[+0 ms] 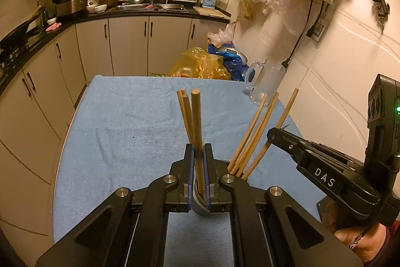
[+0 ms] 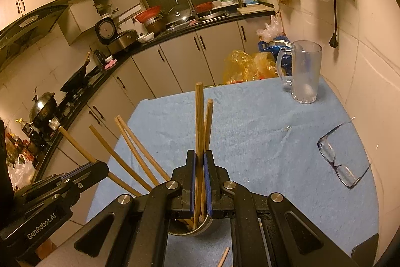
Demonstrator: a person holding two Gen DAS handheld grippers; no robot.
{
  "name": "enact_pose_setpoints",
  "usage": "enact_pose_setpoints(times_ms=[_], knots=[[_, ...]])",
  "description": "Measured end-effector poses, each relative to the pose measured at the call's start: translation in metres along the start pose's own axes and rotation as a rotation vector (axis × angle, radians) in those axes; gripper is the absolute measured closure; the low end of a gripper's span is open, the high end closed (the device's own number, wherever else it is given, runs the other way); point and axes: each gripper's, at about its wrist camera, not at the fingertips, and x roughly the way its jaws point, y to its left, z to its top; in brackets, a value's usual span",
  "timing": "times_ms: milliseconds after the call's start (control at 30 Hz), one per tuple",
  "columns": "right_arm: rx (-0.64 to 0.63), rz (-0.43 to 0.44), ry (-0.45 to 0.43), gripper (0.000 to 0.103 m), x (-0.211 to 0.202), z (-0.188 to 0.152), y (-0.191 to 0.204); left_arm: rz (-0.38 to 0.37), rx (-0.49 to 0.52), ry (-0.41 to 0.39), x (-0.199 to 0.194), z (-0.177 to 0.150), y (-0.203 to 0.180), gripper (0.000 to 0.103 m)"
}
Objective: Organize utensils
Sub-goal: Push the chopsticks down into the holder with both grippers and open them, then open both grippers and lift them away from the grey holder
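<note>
A metal utensil cup (image 1: 200,207) stands on the blue cloth near the front edge and holds several wooden chopsticks. My left gripper (image 1: 198,152) is shut on a few upright chopsticks (image 1: 196,121) above the cup. Other chopsticks (image 1: 260,131) lean right out of the cup. My right gripper (image 2: 199,159) is shut on two chopsticks (image 2: 200,121) over the cup's rim (image 2: 200,229). Other chopsticks (image 2: 135,154) lean left. The right gripper's body (image 1: 325,174) shows at the right of the left wrist view, the left gripper's body (image 2: 50,197) at the left of the right wrist view.
A glass mug (image 2: 305,71) stands at the cloth's far right corner. Eyeglasses (image 2: 340,157) lie on the cloth (image 2: 275,137) at the right. One loose chopstick end (image 2: 223,257) shows near the front edge. Plastic bags (image 1: 200,64) sit behind the table. Kitchen counters run along the left.
</note>
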Motion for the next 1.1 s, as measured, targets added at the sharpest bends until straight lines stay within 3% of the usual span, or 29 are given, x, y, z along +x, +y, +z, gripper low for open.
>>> enact_pose_setpoints(times_ms=[1100], knots=[[0.01, -0.001, 0.023, 0.095, -0.005, -0.003, 0.001, -0.006, 0.012, 0.001, 0.006, 0.0, -0.004, 0.097]])
